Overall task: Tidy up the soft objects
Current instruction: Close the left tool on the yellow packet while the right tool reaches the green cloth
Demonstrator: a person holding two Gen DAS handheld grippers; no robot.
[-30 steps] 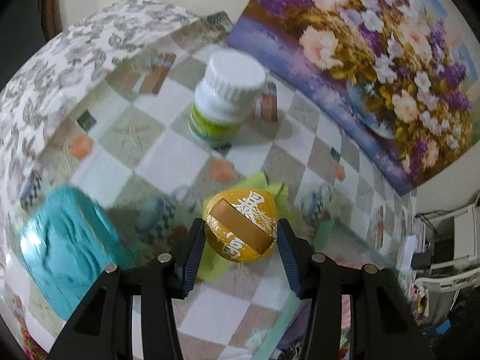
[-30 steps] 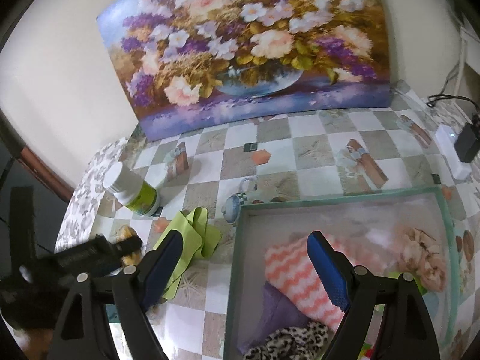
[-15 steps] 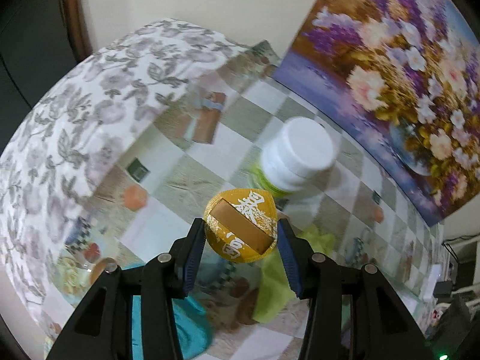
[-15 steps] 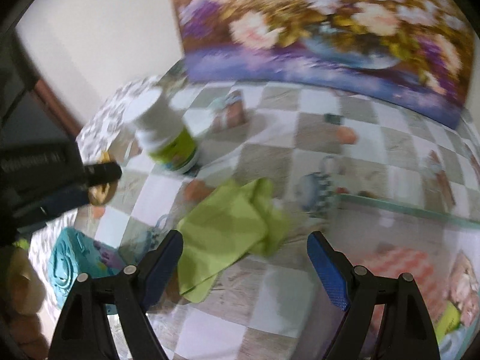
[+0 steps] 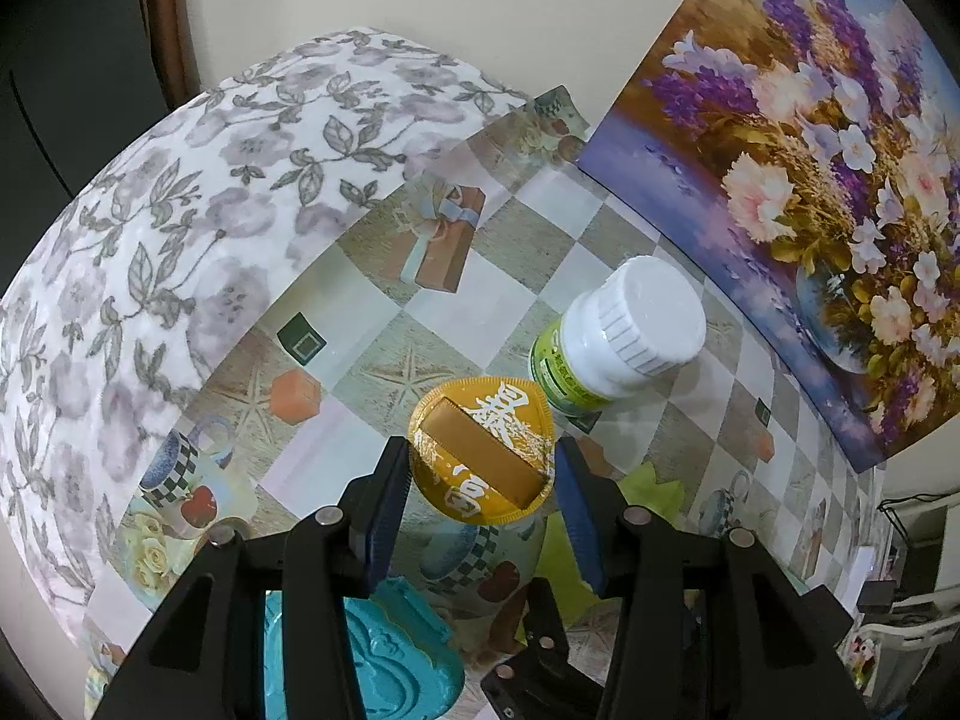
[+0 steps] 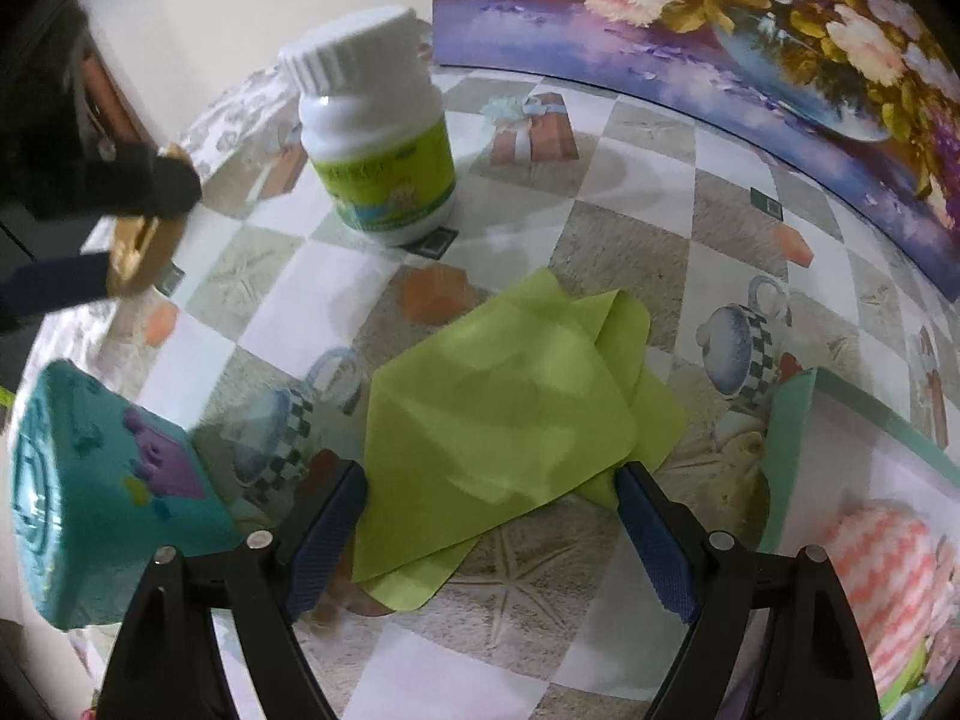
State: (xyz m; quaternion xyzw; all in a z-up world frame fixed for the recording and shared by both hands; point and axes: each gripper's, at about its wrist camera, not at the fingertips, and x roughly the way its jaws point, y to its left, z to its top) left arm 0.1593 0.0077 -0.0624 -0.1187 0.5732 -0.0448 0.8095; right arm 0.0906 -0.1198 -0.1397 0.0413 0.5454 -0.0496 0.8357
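Now lower, spread right claw (image 6: pixel 489 531) over green cloth (image 6: pixel 510 414); left claw (image 5: pixel 480 483) still pinching gold disc (image 5: pixel 480 450), seemingly aloft.

The table (image 6: pixel 630 228) wears a glossy, smooth printed covering; the green cloth (image 6: pixel 504 420) on it looks matt and soft. The white bottle (image 6: pixel 378 138) is shiny plastic with a ribbed cap, and the gold disc (image 5: pixel 480 450) looks like glossy foil

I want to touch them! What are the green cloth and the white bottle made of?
The green cloth looks like thin, smooth, matte fabric or a rubbery sheet: it lies in floppy folds with rounded corners. The white bottle looks like hard, glossy plastic, with a ridged cap and a light glint.
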